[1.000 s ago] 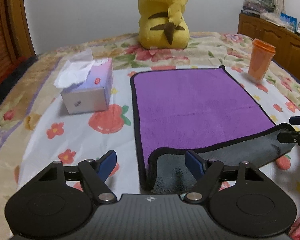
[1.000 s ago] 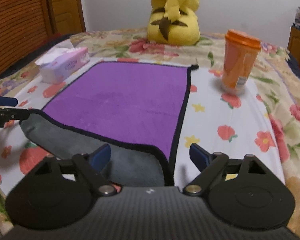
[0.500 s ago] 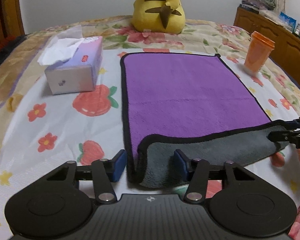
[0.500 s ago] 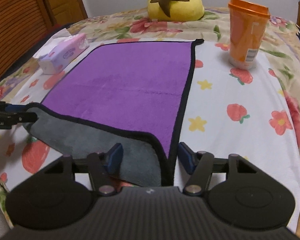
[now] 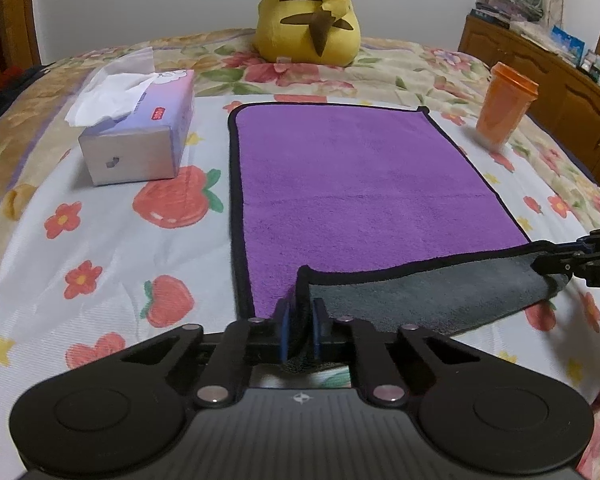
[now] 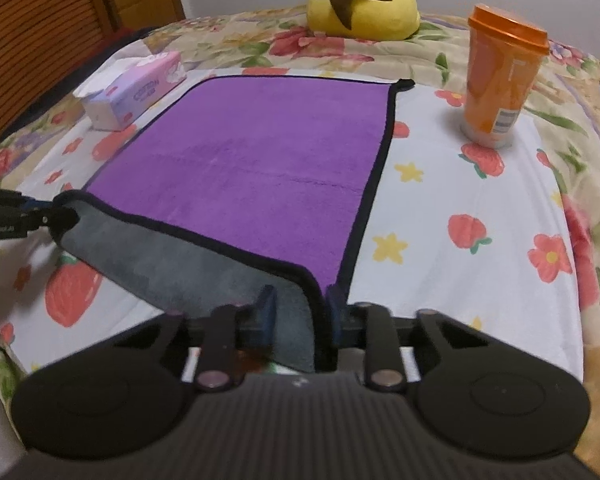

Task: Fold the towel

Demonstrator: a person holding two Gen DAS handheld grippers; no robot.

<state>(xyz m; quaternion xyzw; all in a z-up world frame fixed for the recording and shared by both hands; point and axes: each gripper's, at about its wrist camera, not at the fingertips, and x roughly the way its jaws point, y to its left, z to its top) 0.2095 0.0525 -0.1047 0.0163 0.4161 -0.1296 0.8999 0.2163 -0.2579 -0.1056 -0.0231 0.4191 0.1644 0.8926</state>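
A purple towel [image 5: 340, 176] with a black hem and a grey underside lies flat on the bed; it also shows in the right wrist view [image 6: 268, 152]. Its near edge is lifted, showing the grey side [image 5: 432, 292]. My left gripper [image 5: 299, 330] is shut on the towel's near left corner. My right gripper [image 6: 300, 316] is shut on the near right corner. Each gripper shows at the edge of the other's view, the right gripper [image 5: 580, 260] and the left gripper [image 6: 24, 216].
A tissue box [image 5: 140, 136] sits left of the towel. An orange lidded cup [image 6: 500, 80] stands to its right. A yellow plush toy [image 5: 312, 12] sits at the far end of the floral bedspread [image 5: 100, 240]. A wooden cabinet [image 5: 560, 80] stands far right.
Both grippers have closed from open onto the towel's near corners. The near edge has risen a little with them.
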